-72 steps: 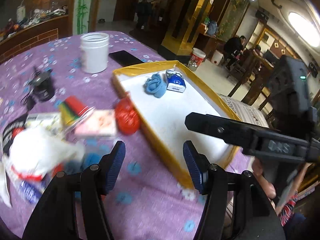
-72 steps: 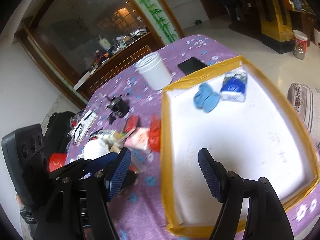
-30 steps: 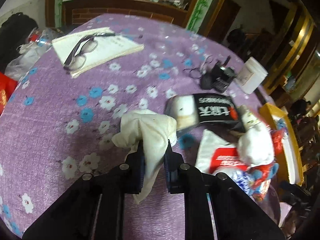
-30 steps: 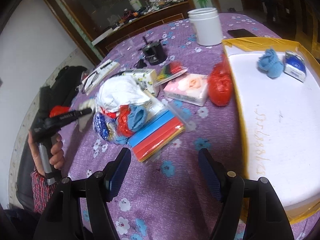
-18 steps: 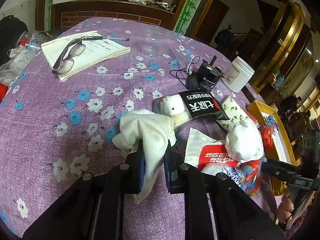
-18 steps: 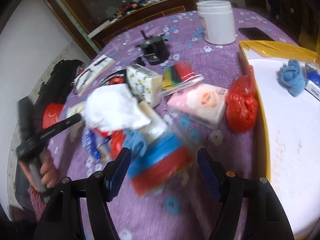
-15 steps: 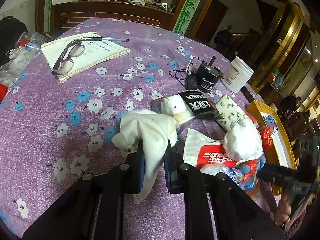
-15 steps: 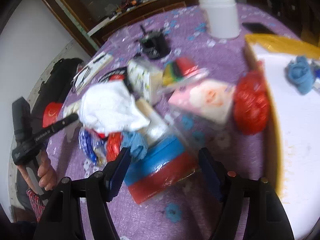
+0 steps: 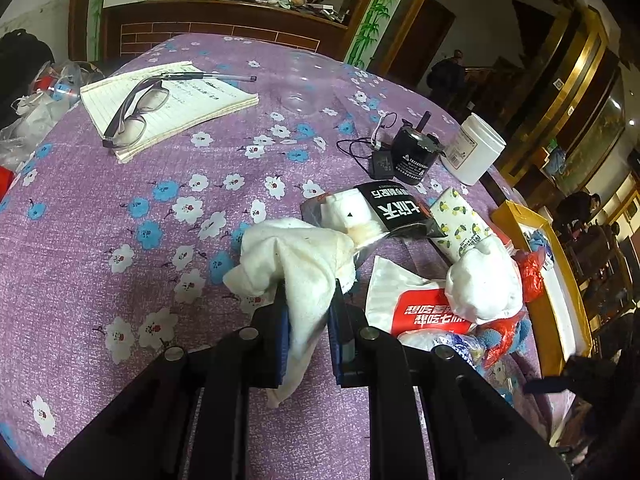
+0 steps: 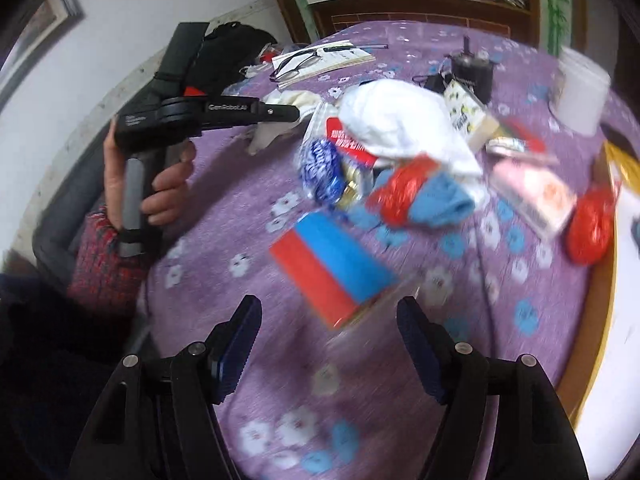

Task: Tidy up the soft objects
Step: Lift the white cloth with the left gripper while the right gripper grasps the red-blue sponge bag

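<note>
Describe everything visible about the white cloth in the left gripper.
The white cloth is a soft, crumpled off-white rag with faint yellowish stains, terry-like in texture. The left gripper is shut on its middle: folds bunch up above the blue pads and a loose tail hangs below them. It sits over the purple flowered tablecloth, its upper edge overlapping the black-labelled clear packet; whether they touch is unclear.

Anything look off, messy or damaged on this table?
The white cloth pinched in the left gripper has yellowish stains. Soft items and packets sit in a jumbled heap beside the tray. Nothing looks broken or spilled.
</note>
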The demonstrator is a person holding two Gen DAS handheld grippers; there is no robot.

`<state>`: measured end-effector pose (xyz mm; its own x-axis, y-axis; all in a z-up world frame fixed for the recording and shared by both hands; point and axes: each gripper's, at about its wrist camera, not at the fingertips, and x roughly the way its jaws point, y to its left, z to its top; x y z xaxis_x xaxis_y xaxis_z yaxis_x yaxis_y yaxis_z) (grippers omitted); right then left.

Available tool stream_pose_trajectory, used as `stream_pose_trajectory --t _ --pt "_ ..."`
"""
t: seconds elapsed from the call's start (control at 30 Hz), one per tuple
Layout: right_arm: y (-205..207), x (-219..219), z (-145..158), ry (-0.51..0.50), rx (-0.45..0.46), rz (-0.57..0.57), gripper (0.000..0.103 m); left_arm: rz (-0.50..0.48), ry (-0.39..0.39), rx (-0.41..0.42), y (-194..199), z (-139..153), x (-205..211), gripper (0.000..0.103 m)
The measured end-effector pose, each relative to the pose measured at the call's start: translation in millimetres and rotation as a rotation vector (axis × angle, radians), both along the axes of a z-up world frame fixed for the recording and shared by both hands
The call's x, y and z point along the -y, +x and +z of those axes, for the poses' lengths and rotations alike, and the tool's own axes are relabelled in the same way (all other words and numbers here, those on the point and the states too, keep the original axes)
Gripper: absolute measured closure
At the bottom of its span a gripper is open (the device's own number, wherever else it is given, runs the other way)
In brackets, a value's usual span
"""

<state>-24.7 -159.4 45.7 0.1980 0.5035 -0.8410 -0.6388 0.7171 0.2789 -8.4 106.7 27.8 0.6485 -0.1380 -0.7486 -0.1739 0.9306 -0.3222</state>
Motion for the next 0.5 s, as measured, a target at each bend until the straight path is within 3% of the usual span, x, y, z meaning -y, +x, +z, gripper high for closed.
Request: stream_pose_trajectory --t 0.1,0.4,0.5 --pt "9 -15 -2 -0.044 0.047 0.078 0.032 -0.006 0.002 -0.002 0 0 1 0.089" --pt "24 -47 -29 -0.136 0.009 0.205 0.034 -0.019 0.009 -0.003 1 0 3 0.089" --pt "14 -43 -31 -0.184 0.062 0.135 0.05 -0.026 0.014 0.003 1 1 4 0.089"
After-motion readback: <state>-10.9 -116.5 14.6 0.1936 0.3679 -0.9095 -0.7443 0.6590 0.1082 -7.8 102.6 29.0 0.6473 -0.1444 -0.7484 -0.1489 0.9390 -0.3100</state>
